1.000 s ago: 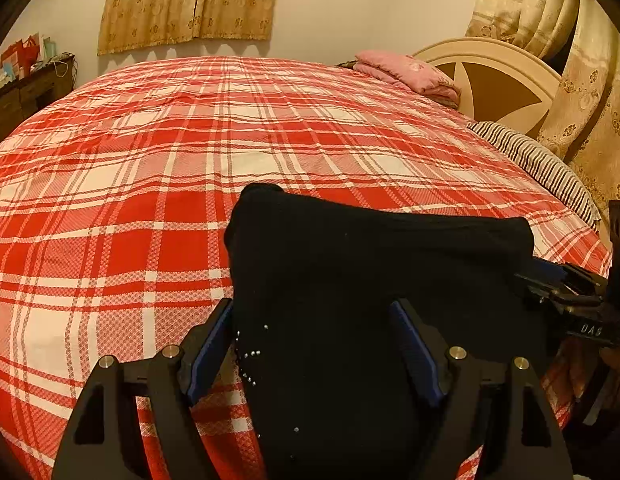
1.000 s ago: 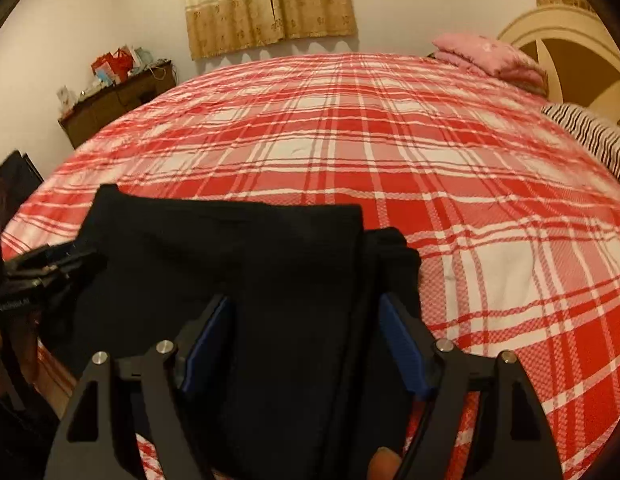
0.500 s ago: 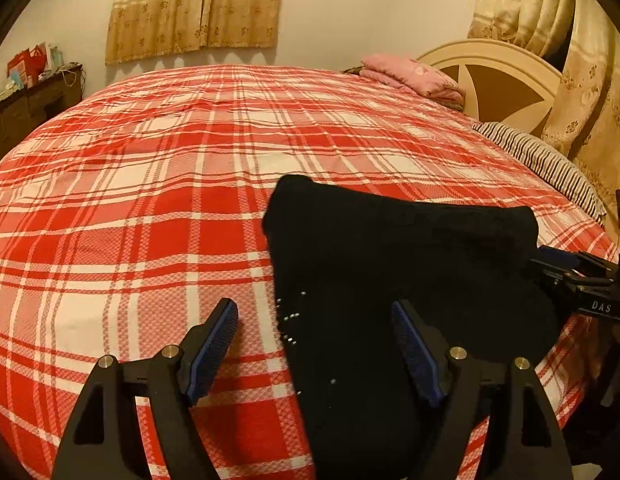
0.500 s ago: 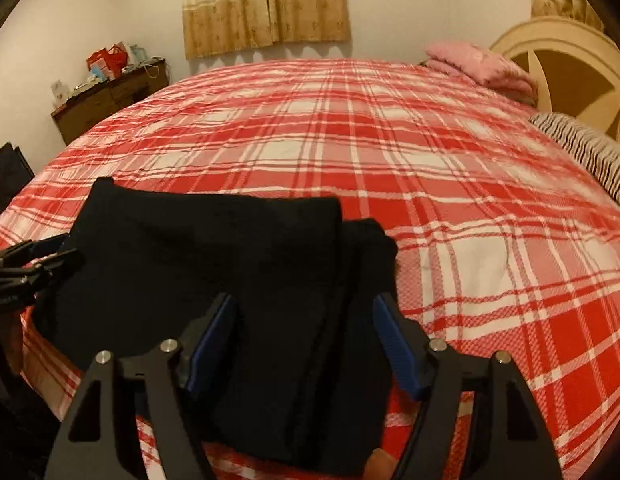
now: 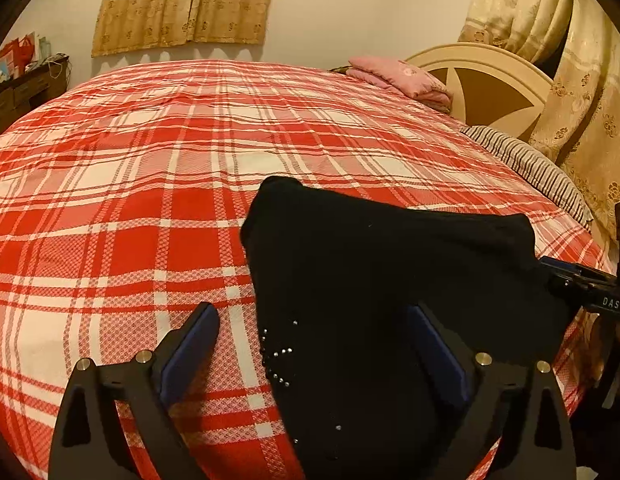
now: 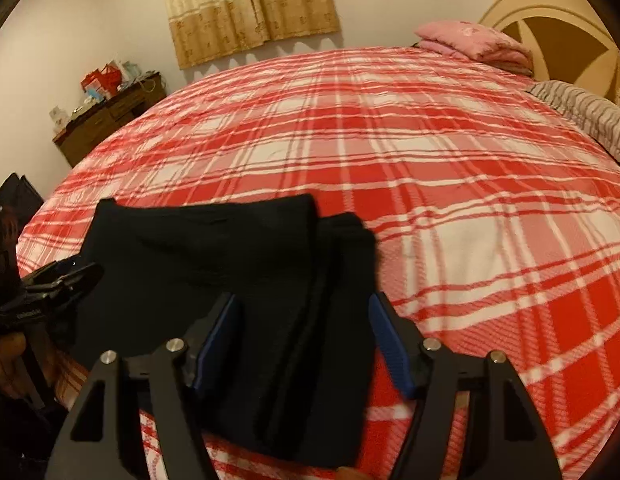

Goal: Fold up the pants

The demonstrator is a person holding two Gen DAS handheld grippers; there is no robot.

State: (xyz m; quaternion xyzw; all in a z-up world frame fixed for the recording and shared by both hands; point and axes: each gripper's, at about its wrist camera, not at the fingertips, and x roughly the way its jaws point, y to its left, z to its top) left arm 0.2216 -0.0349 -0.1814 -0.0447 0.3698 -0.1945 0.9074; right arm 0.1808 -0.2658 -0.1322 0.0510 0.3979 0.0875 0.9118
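Note:
The black pants (image 5: 369,280) lie folded into a compact rectangle near the front edge of the bed; small studs show on their left side. They also show in the right wrist view (image 6: 230,272). My left gripper (image 5: 313,344) is open and empty, straddling the left edge of the pants. My right gripper (image 6: 306,340) is open and empty, above the right part of the pants. Each gripper's tip shows at the side of the other view: the right one (image 5: 581,284) and the left one (image 6: 58,280).
The bed (image 5: 150,160) has a red and white plaid cover. A pink folded blanket (image 5: 397,76), a striped pillow (image 5: 529,164) and a cream headboard (image 5: 489,84) stand at the far right. A wooden dresser (image 6: 110,120) with clutter stands at the left wall.
Both grippers have drawn back and slightly apart from the folded pants. The left one shifted left, so the pants' left edge now lies between its fingers. The pants have stayed in place.

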